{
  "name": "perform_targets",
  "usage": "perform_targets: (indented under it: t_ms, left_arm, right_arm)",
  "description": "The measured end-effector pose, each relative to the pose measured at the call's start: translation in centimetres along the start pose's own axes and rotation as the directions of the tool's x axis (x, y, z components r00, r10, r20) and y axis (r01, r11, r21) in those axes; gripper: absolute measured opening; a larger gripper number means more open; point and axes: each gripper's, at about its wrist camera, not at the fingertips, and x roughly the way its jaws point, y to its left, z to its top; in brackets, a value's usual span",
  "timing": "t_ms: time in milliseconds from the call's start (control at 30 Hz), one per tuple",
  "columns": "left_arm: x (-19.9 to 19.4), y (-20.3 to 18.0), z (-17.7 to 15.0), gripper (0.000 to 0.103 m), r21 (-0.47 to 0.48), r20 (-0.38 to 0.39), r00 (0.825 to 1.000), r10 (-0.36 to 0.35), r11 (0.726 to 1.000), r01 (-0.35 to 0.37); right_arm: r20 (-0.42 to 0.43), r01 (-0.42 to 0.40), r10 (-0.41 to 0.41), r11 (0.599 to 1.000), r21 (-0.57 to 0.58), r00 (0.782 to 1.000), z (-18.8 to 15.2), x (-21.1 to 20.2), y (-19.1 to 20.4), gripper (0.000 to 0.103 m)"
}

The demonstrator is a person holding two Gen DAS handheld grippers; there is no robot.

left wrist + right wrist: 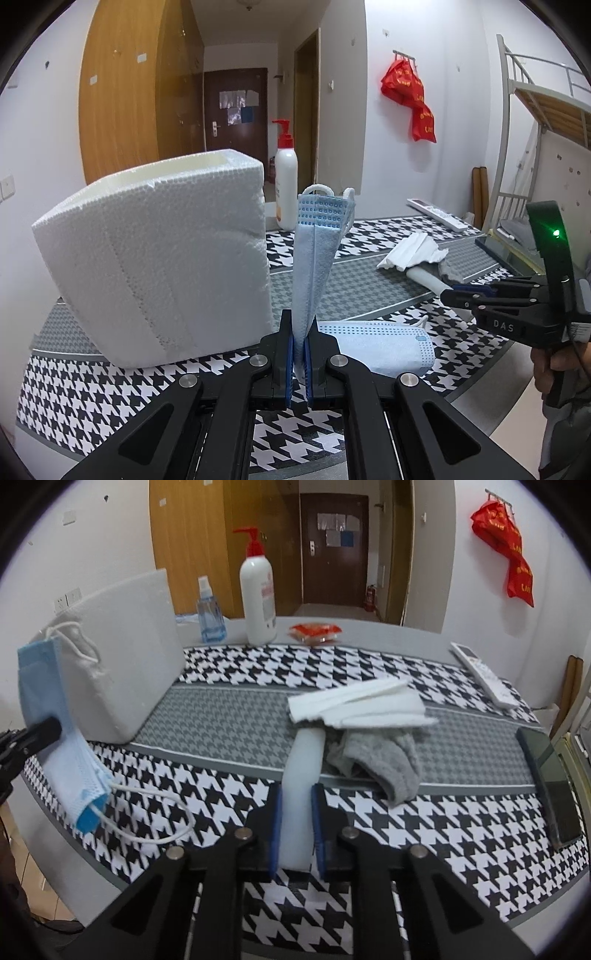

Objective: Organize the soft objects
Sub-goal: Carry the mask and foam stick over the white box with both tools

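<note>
My left gripper (300, 334) is shut on a blue face mask (314, 254), held upright above the table just right of a white foam box (155, 258). The held mask also shows in the right wrist view (44, 686), with the box (125, 657) behind it. A second blue mask (384, 343) lies flat on the table; it shows in the right wrist view (83, 782). My right gripper (297, 801) is shut on a white foam strip (303, 775). The strip's far end lies under a folded white cloth (358, 705), beside a grey sock (380, 760).
A houndstooth cloth (424, 812) covers the table. A white pump bottle (258, 587), a blue spray bottle (210, 613) and a red packet (314, 631) stand at the back. A remote (484, 675) and a dark phone (550, 782) lie on the right.
</note>
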Motion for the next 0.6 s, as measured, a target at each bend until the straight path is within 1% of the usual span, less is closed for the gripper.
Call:
perform_targets:
  t_ms: [400, 467, 600]
  left_arm:
    - [-2.0, 0.2, 1.0, 0.005, 0.006, 0.043, 0.999, 0.001, 1.0, -0.002]
    - [-2.2, 0.3, 1.5, 0.005, 0.001, 0.047, 0.999, -0.012, 1.0, 0.012]
    - [-2.7, 0.3, 2.6, 0.005, 0.005, 0.06, 0.998, -0.015, 1.0, 0.015]
  right_arm:
    - [0.079, -0.022, 0.024, 0.999, -0.033, 0.997, 1.0, -3.2, 1.4, 0.019]
    - [0.091, -0.027, 0.03, 0.999, -0.035, 0.995, 1.2, -3.7, 1.5, 0.019]
    - [0.12, -0.034, 0.039, 0.998, -0.045, 0.992, 1.9, -4.5, 1.8, 0.019]
